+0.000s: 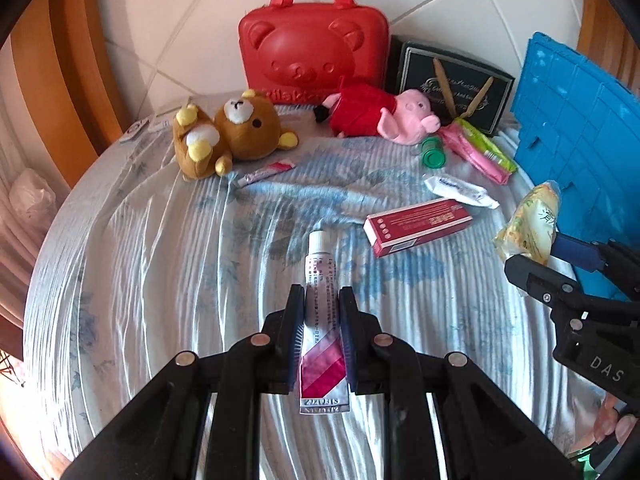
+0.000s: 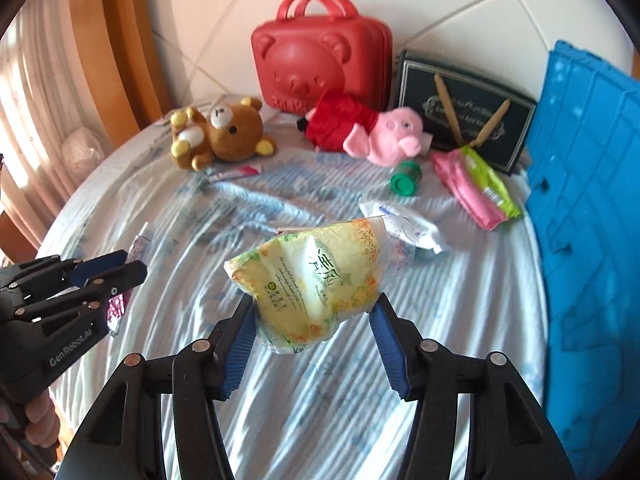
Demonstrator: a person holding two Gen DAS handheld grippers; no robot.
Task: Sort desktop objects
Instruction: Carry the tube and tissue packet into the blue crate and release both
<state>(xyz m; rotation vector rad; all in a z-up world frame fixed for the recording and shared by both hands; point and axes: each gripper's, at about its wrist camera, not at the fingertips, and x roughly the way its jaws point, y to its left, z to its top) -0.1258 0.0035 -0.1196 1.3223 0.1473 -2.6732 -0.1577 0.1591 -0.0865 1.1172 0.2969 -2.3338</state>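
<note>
In the left wrist view, the left gripper is seen closed tightly on a white ointment tube, held above the near part of the blue-patterned cloth; a red box lies further right. In the right wrist view, the right gripper has its jaws rather wide, yet the yellow tissue pack is pinched between them, raised above the cloth. Both items seem carried, so the placing step is judged in hand. Next, a destination is needed, perhaps the blue crate at the right.
</note>
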